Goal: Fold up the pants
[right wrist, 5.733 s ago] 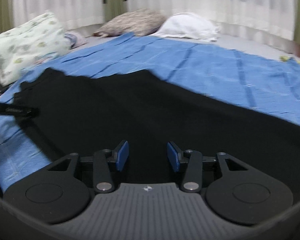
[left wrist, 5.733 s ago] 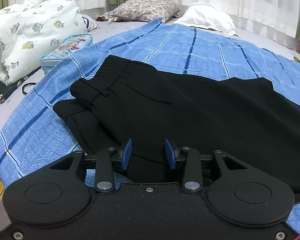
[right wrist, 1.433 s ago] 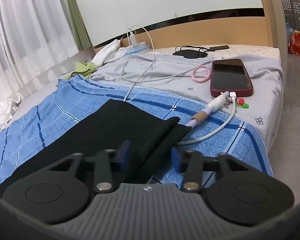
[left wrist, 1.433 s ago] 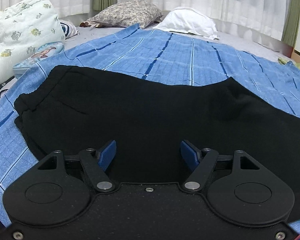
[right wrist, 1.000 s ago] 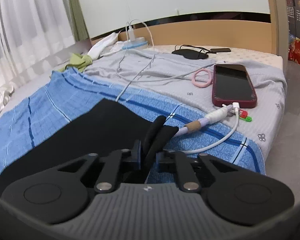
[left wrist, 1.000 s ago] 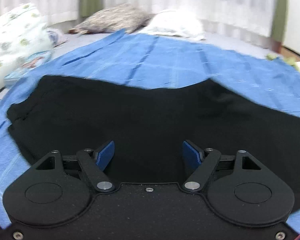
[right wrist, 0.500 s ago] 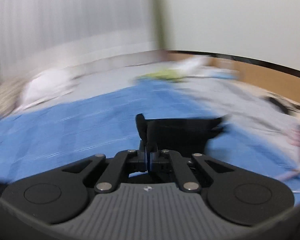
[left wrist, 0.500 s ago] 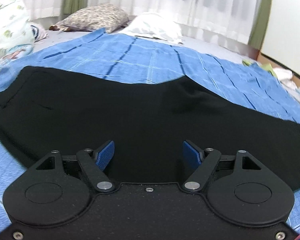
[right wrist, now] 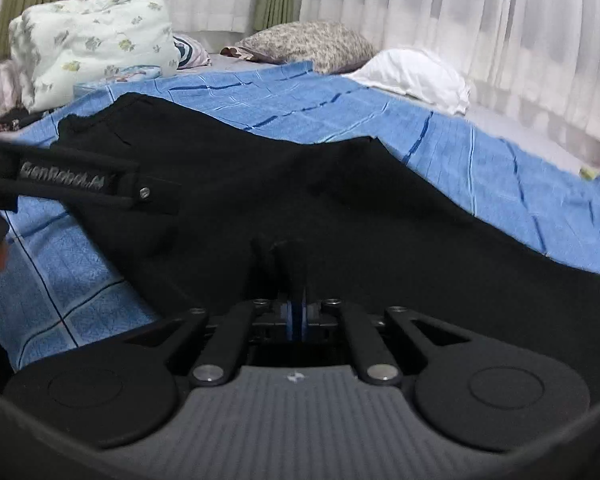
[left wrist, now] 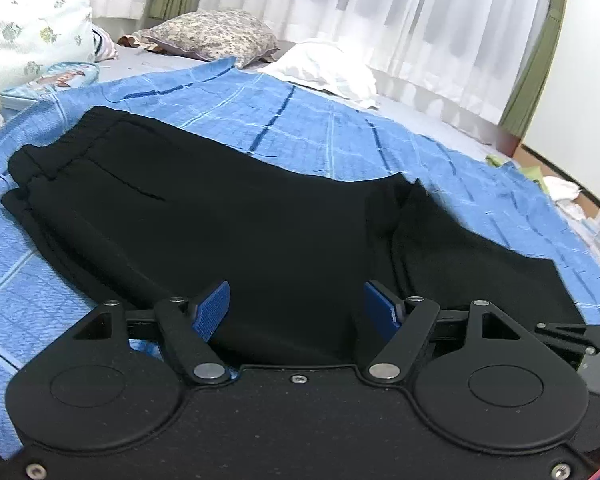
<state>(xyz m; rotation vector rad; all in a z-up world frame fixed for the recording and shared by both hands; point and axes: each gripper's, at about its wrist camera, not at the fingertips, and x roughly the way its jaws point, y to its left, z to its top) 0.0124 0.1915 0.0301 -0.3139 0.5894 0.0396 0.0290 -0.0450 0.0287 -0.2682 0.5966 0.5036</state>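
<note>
Your black pants (left wrist: pixel 236 216) lie spread across the blue checked blanket (left wrist: pixel 308 128) on the bed, waistband toward the left near the floral quilt bundle (left wrist: pixel 24 20), with the leg end folded back over the rest on the right, where a raised edge (left wrist: pixel 404 216) shows in the left wrist view.

Your left gripper (left wrist: pixel 296 308) hangs over the near edge of the pants with its jaws spread wide; the blue pads (left wrist: pixel 212 310) sit well apart and hold nothing, only black cloth lying below them.

Your right gripper (right wrist: pixel 294 316) has its jaws pressed together on a fold of the pants (right wrist: pixel 340 208). A small ridge of black fabric (right wrist: pixel 278 256) stands up just past the blue pads (right wrist: pixel 287 314), pinched between them.

In the right wrist view, the left gripper's body (right wrist: pixel 72 180) reaches in from the left above the waistband area. A patterned pillow (right wrist: pixel 308 44) and a white pillow (right wrist: pixel 416 72) rest at the far side of the bed, in front of white curtains (right wrist: pixel 460 12).
</note>
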